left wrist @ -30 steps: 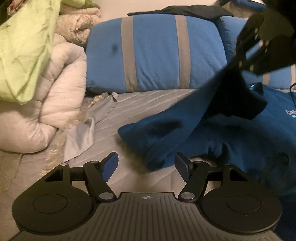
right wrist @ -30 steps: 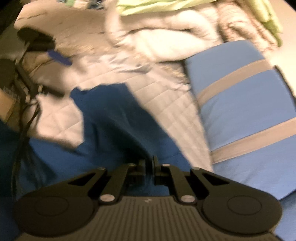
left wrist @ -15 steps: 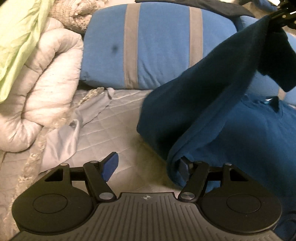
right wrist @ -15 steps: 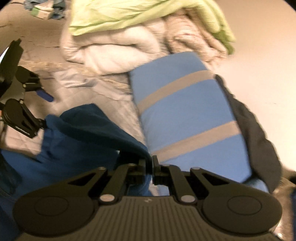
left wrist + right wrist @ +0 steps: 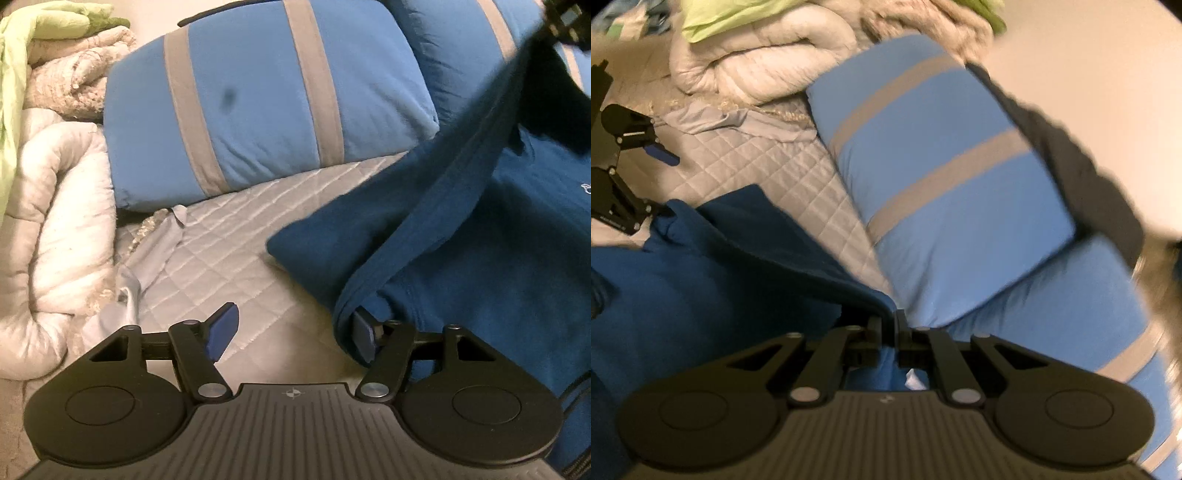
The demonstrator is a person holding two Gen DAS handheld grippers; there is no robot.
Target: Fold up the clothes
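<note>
A dark blue sweatshirt (image 5: 480, 236) lies on the quilted grey bedspread (image 5: 229, 251). Its sleeve is pulled up taut toward the upper right, where my right gripper (image 5: 565, 18) holds it. In the right wrist view my right gripper (image 5: 891, 325) is shut on the sleeve's edge, and the sweatshirt (image 5: 701, 280) hangs to the left below it. My left gripper (image 5: 291, 332) is open, low over the bed. A fold of the sweatshirt drapes over its right finger (image 5: 364, 334); its left finger (image 5: 221, 328) is bare. The left gripper also shows in the right wrist view (image 5: 661, 184).
Two blue pillows with grey stripes (image 5: 258, 107) (image 5: 945, 192) lie at the head of the bed. A rolled white comforter (image 5: 62, 229) and a light green blanket (image 5: 14, 74) are piled at the left. A dark garment (image 5: 1082, 173) lies behind the pillow.
My right gripper has carried the sleeve further up and to the right. The left gripper stayed open low on the bed, the sweatshirt fold still over its right finger.
</note>
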